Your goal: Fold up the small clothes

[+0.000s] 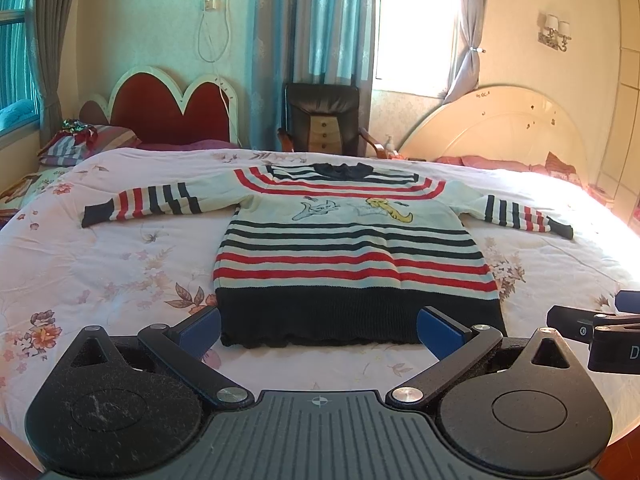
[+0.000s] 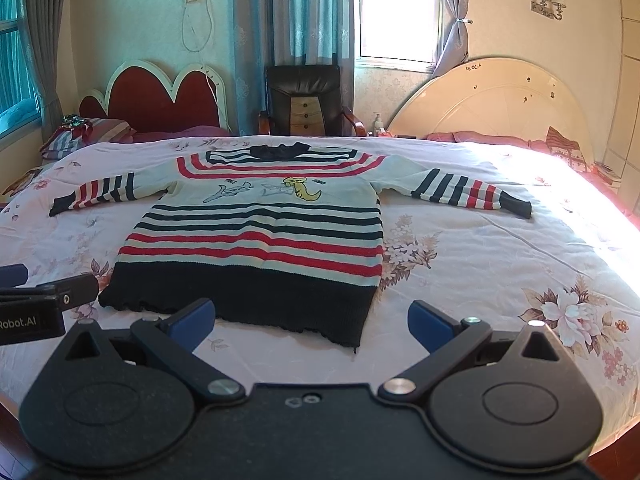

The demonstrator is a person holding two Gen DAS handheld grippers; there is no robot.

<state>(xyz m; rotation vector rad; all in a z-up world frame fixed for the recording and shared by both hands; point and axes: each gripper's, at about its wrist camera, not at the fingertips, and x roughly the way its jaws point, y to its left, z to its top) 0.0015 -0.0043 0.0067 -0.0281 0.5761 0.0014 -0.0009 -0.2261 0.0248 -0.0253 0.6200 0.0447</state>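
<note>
Both the left claw (image 1: 320, 330) and right claw (image 2: 311, 322) gape empty; ahead lies the flat striped knit sweater (image 1: 352, 248) on the floral bed (image 1: 120, 264).

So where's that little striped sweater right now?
The striped sweater lies flat on the floral bedspread, sleeves spread, its dark hem nearest both open grippers, the left gripper and the right gripper.

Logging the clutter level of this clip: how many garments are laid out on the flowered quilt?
1: a striped sweater lies flat mid-quilt, sleeves spread, hem nearest both open grippers. Nothing else is visible on the quilt.
</note>
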